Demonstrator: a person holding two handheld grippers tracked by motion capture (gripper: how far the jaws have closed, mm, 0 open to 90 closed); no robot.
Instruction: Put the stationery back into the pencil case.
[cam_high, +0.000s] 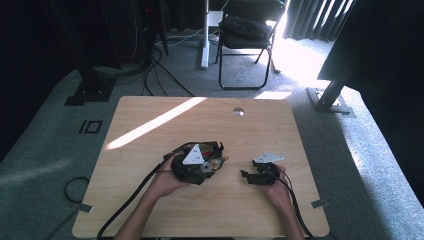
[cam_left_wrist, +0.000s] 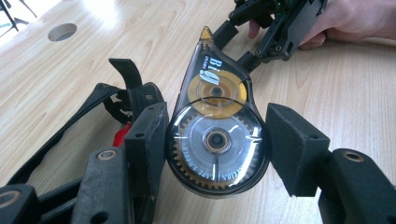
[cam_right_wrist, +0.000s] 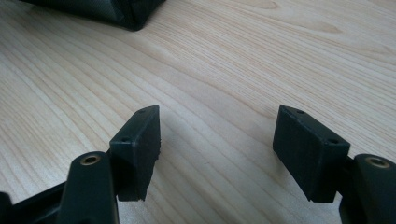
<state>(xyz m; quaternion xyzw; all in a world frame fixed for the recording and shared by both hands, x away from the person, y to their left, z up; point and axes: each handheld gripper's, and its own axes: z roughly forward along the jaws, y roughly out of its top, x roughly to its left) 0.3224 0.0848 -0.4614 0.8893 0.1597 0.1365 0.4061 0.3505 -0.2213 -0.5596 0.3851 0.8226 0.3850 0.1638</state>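
Note:
A clear, drop-shaped correction tape dispenser (cam_left_wrist: 217, 140) with yellow and white reels sits between the jaws of my left gripper (cam_left_wrist: 217, 112), nozzle pointing away. Both pads press its round sides, so the gripper is shut on it. In the high view the left gripper (cam_high: 207, 167) and the dispenser (cam_high: 216, 163) are at the table's middle, near the front. My right gripper (cam_high: 246, 175) rests a little to the right, pointing left toward the dispenser. In its own view the right gripper (cam_right_wrist: 219, 116) is open over bare wood, nothing between its pads. The right gripper (cam_left_wrist: 233, 44) also shows beyond the nozzle.
A black strap with a red part (cam_left_wrist: 116, 93) lies against the left gripper's left jaw; in the high view the strap (cam_high: 215, 146) curls just behind it. The wooden table (cam_high: 150, 210) has a round hole (cam_high: 238, 111) at the back. A folding chair (cam_high: 247, 30) stands beyond.

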